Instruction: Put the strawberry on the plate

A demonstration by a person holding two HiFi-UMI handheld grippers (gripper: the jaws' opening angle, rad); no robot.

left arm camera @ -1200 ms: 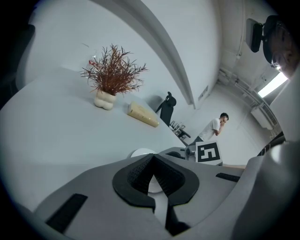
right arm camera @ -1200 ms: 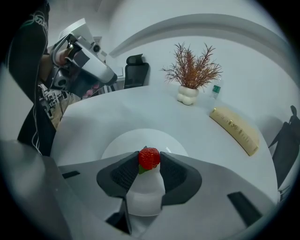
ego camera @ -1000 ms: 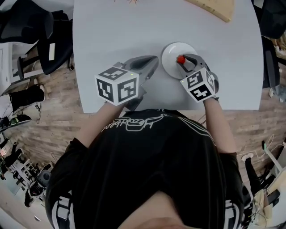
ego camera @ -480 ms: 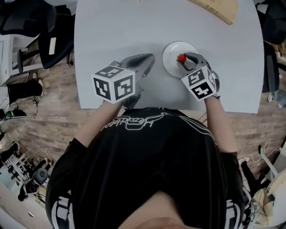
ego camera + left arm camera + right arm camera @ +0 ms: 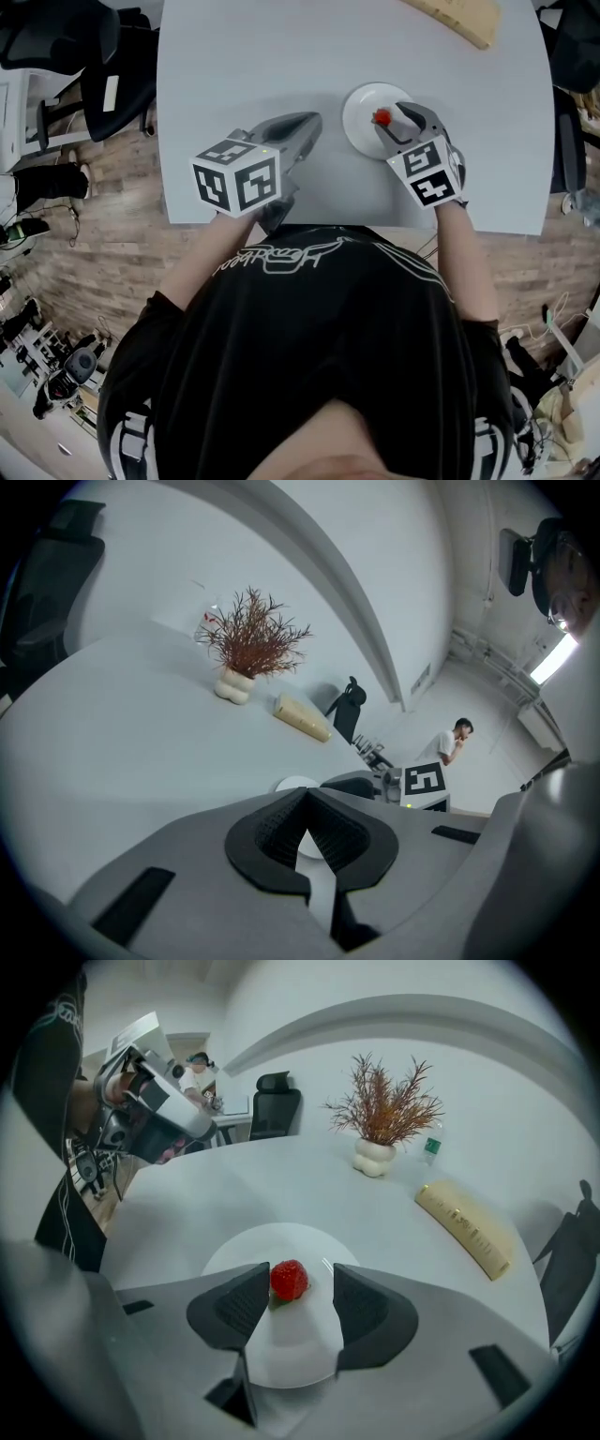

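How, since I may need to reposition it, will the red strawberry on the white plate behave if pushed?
The small red strawberry looks light, so a slight nudge would probably move it. Its rounded, tapered body may roll or wobble rather than slide on the smooth round white plate. It is likely soft, so a hard squeeze could bruise it.

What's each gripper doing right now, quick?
Left gripper: closed, empty.
Right gripper: opening, jaws apart around the strawberry on the plate, not gripping it.
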